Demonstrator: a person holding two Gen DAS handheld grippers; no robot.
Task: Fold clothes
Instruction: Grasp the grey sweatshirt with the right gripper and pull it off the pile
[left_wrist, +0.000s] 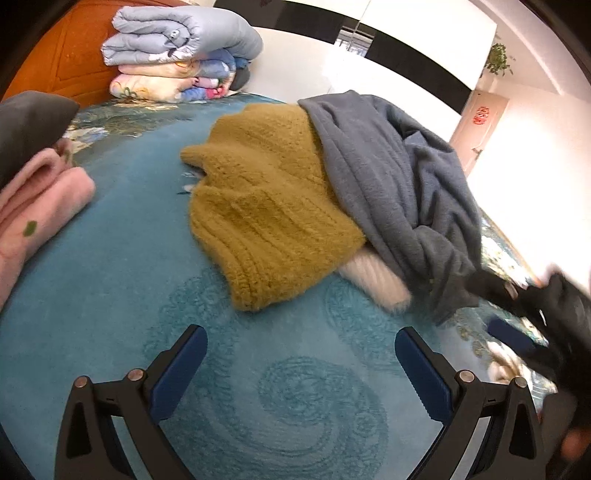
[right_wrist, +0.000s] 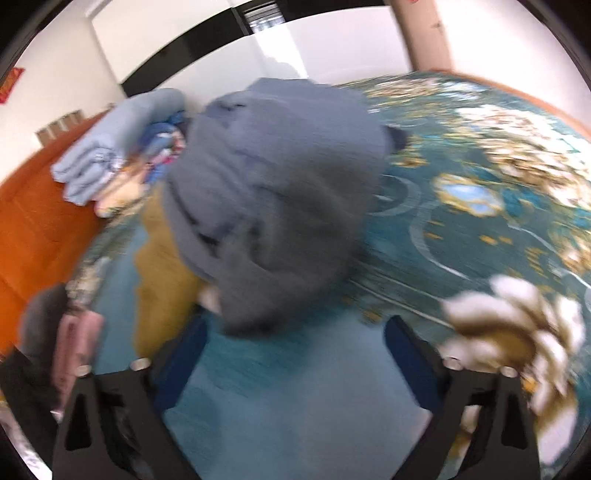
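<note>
Unfolded heap on the teal bedspread (left_wrist: 122, 280): grey garment (left_wrist: 399, 192) draped over mustard knit sweater (left_wrist: 266, 206), pink folded garment (left_wrist: 33, 214) well left of it; left gripper (left_wrist: 300, 343) and right gripper (right_wrist: 295, 332) released, empty; risk: grabbing both layers together.

Mustard sweater (left_wrist: 266, 206): chunky ribbed knit, fuzzy. Grey garment (left_wrist: 399, 192): soft matt fleece. Pink garment (left_wrist: 40, 199): smooth matt cloth. White piece (left_wrist: 373, 280): fluffy. Bed cover (left_wrist: 258, 387): teal cloth, embossed swirls, slight sheen. Headboard (left_wrist: 70, 55): orange wood, polished
</note>
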